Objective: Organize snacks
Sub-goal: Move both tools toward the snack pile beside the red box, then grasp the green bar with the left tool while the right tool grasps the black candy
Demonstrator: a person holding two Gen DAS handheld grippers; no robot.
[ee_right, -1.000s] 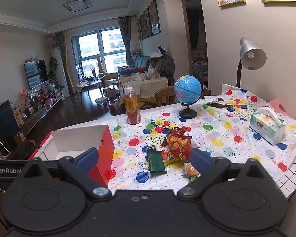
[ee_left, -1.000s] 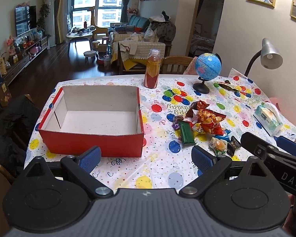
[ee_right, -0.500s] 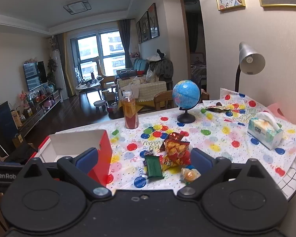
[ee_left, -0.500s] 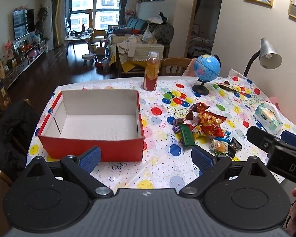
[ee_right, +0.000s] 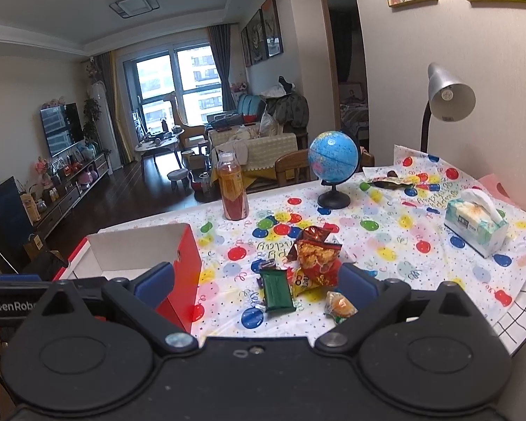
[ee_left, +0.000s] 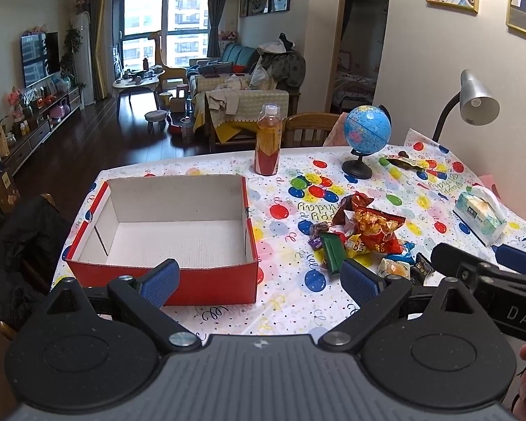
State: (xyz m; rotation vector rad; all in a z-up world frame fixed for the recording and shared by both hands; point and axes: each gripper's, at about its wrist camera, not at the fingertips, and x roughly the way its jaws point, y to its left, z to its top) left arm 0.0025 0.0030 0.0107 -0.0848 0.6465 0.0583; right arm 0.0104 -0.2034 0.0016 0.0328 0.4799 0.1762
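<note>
An empty red cardboard box [ee_left: 164,277] [ee_right: 182,266] with a white inside sits on the left of the table. To its right lies a pile of snacks: a red chip bag [ee_left: 375,228] [ee_right: 315,256], a green bar [ee_left: 333,252] [ee_right: 277,289], a small orange-filled packet [ee_left: 392,268] [ee_right: 340,307] and several smaller wrappers. My left gripper [ee_left: 259,280] hangs open in front of the box's near wall, holding nothing. My right gripper [ee_right: 256,279] is open above the table's near edge, just short of the green bar, and also shows at the right of the left wrist view [ee_left: 487,273].
A balloon-print cloth [ee_left: 291,301] covers the table. At the back stand a juice bottle [ee_left: 268,144] [ee_right: 233,189], a globe [ee_left: 366,133] [ee_right: 333,161] and a desk lamp [ee_left: 473,101] [ee_right: 445,98]. A tissue pack [ee_left: 480,214] [ee_right: 473,224] lies right. A dark jacket on a chair [ee_left: 17,245] is left.
Both grippers have risen and drawn back a little from the table, so box and snacks sit lower and farther in view. Both stay open. Nothing on the table has moved.
</note>
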